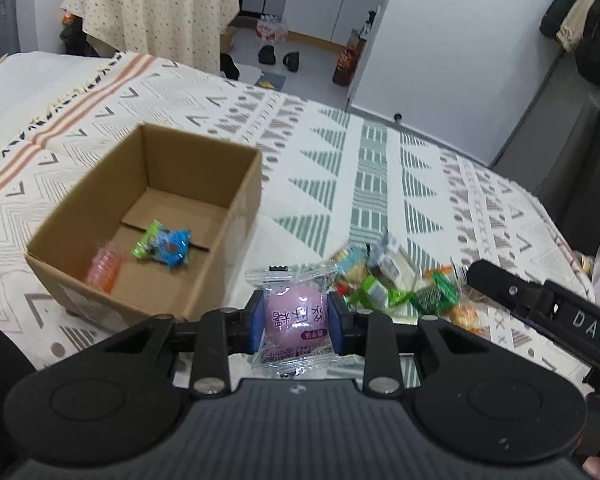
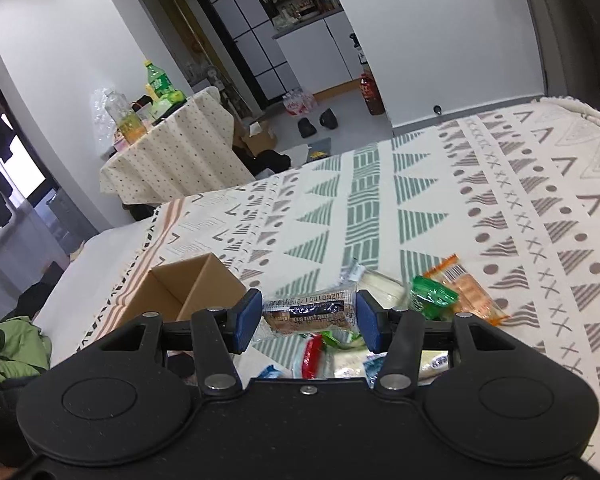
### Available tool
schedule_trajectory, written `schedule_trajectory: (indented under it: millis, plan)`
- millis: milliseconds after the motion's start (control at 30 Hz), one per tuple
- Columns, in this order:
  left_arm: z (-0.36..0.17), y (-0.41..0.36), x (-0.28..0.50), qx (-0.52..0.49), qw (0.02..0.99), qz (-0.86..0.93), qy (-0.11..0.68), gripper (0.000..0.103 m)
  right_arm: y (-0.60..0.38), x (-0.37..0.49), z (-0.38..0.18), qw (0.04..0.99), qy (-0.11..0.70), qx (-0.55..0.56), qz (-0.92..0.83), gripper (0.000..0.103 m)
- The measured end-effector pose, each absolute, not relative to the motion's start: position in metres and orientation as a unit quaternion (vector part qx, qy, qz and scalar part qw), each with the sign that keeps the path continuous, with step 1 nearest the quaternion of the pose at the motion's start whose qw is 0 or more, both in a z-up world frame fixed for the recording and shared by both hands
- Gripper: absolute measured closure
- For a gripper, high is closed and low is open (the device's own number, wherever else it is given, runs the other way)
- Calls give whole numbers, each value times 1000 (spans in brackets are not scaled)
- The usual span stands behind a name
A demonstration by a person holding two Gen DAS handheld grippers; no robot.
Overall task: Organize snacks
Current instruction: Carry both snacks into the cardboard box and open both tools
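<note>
My left gripper (image 1: 296,314) is shut on a purple round snack in a clear wrapper (image 1: 294,312), held just right of an open cardboard box (image 1: 204,208) on the patterned cloth. A blue-and-green packet (image 1: 166,246) and an orange-pink one (image 1: 106,270) lie inside the box. My right gripper (image 2: 307,314) is shut on a dark brown cake bar in a clear wrapper (image 2: 308,314), above the loose snack pile (image 2: 440,294). The box corner (image 2: 188,284) shows to its left. In the left wrist view the pile (image 1: 392,280) lies right of the purple snack.
The right gripper's black body (image 1: 548,308) reaches in over the pile from the right. The patterned cloth (image 2: 420,200) stretches far beyond the snacks. A small table with bottles (image 2: 172,148) stands past the far edge, with shoes and a bottle pack on the floor.
</note>
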State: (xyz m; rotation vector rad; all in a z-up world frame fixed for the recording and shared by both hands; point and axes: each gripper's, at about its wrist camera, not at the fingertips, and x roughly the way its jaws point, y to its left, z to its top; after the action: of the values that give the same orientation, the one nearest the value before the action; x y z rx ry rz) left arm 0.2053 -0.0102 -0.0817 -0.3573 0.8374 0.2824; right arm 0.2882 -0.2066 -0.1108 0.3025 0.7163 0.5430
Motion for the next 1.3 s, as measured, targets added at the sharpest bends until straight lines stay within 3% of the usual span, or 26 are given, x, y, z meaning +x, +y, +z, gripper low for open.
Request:
schedule_trajectory:
  millis: [733,1067,1300]
  plan:
    - [-53,75,198,-199,892,175,366,72,-135,286,-86,886,309,130,321,53]
    - [-78,129,206,-233,868,195,394,71,-88,291,-94,869,330,124,347,53]
    - [-86,153,205,-254,856,200,403,65,-58,285,-99,858,345,110,365,53]
